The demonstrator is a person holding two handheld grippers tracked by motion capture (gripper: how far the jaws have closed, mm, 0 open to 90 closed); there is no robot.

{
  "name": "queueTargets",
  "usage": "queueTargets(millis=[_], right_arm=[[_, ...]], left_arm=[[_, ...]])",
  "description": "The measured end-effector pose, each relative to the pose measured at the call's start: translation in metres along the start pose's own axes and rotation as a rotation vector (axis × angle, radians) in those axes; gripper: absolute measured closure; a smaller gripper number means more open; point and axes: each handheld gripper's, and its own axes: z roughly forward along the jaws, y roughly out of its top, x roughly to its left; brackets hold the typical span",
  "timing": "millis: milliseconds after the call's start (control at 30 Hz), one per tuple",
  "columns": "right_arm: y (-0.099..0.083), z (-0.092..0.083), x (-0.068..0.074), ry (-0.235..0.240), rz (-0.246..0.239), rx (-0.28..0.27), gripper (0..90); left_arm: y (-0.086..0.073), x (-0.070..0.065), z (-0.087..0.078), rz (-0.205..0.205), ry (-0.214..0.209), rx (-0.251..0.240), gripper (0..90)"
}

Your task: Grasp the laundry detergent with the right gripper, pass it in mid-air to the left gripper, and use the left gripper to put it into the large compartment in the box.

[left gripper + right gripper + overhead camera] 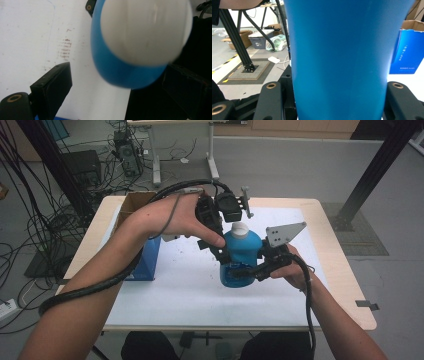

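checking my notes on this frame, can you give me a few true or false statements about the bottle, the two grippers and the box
1. The right gripper has its fingers closed on the blue bottle. True.
2. The bottle's cap is red. False: it is white.
3. The left gripper is clamped tight on the cap. False: its fingers stand apart, on either side of the cap and not pressing it.
4. A blue box stands on the table to the left of the bottle in the high view. True.
5. The bottle lies flat on the table. False: it is held upright.
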Motion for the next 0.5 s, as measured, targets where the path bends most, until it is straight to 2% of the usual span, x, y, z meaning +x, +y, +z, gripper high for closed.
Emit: queueTargets(millis=[233,500], right_arm=[[0.0,0.01,0.002,0.02,-0.001,0.017,43.5],[0.001,0.015,0.003,0.029,-0.002,0.017,43.5]], left_arm=[[0.007,-0.003,0.003,0.01,-0.008,-0.014,9.1],[0.014,-0.007,0.008,0.028,-0.013,0.006,9.2]])
